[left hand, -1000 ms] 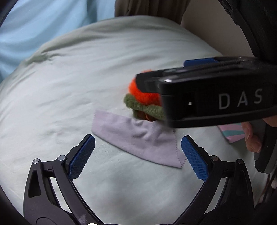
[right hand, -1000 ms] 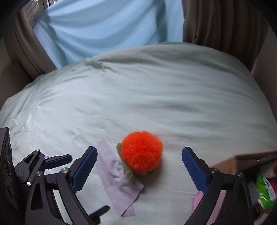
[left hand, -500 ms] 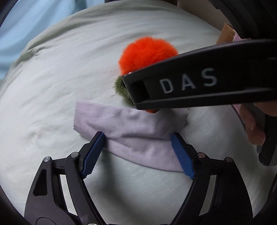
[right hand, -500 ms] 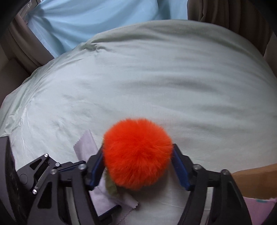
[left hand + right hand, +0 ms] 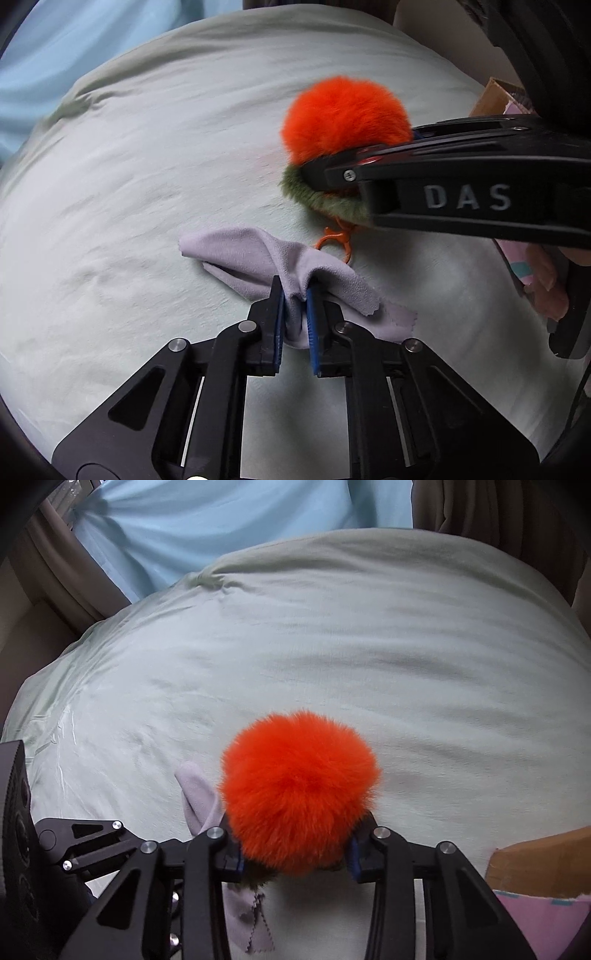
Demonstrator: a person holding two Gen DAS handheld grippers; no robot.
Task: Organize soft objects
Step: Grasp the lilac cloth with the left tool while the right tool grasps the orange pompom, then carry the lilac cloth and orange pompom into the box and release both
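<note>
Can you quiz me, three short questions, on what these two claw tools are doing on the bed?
1. True or false: the left gripper is shut on the lilac cloth.
2. What sits between the closing jaws of the right gripper? A) orange pompom B) cardboard box C) pale green bedcover
3. Fill in: an orange ___ hangs from the pompom's green base.

Key: 1 true; 2 A; 3 ring.
</note>
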